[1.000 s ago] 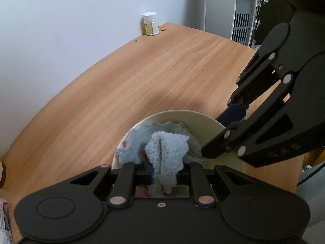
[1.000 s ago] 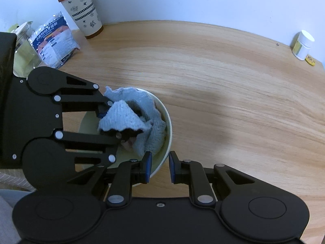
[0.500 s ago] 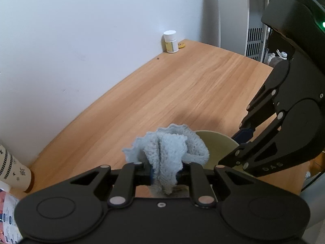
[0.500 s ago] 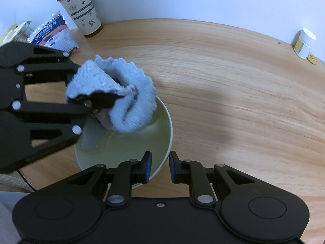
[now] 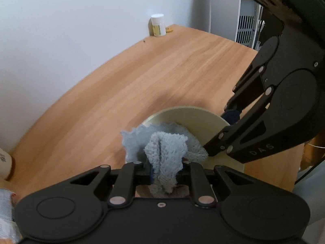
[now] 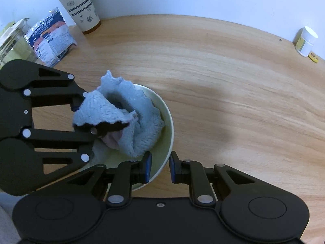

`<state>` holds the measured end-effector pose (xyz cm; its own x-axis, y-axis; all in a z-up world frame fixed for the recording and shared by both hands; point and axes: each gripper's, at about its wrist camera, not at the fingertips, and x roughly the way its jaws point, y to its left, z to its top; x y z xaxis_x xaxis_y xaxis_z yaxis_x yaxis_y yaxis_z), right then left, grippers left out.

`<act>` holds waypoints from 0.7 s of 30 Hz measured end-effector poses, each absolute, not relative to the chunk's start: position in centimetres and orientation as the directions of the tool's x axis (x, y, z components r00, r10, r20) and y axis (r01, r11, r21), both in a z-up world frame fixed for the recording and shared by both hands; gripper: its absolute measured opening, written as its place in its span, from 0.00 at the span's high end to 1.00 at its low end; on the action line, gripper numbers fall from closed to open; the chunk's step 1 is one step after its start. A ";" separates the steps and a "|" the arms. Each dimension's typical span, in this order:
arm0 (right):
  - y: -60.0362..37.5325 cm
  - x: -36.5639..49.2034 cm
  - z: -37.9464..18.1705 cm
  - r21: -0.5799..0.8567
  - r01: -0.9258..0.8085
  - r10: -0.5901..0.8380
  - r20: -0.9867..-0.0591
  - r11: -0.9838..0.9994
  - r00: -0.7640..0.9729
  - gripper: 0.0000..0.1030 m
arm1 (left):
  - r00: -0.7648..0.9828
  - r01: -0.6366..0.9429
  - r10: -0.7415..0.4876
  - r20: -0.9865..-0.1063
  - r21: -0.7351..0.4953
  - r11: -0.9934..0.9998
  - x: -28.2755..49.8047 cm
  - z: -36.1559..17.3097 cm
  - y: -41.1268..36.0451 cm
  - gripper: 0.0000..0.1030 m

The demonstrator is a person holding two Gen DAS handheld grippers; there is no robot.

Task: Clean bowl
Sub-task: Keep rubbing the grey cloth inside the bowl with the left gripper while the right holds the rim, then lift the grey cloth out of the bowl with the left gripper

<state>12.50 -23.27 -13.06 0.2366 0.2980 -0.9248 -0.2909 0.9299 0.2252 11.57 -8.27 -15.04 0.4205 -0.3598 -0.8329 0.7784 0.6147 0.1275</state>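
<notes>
A pale green bowl (image 6: 167, 122) sits on the wooden table (image 6: 233, 85). My left gripper (image 5: 166, 170) is shut on a light blue fluffy cloth (image 5: 164, 152), whose loose end hangs into the bowl (image 5: 195, 118). In the right wrist view the left gripper (image 6: 87, 114) enters from the left with the cloth (image 6: 130, 118) over the bowl's left half. My right gripper (image 6: 160, 167) is shut on the bowl's near rim, one finger inside and one outside; in the left wrist view it (image 5: 221, 132) reaches in from the right.
A patterned cup with a brown lid (image 6: 78, 6), a blue snack bag (image 6: 49, 37) and a glass jar (image 6: 14, 40) stand at the back left. A small white-capped bottle (image 6: 305, 40) and a yellow cap (image 6: 312, 57) sit at the back right near the wall.
The left gripper lifted the cloth up out of the bowl, then lowered it back so the cloth hangs into the bowl again. The right gripper kept its hold on the rim.
</notes>
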 end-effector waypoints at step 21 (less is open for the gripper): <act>-24.6 14.3 -15.3 0.340 -0.166 0.372 -0.897 0.926 0.238 0.73 | 0.555 0.481 -0.408 -0.725 -0.119 0.868 12.4 -9.4 -0.7 0.86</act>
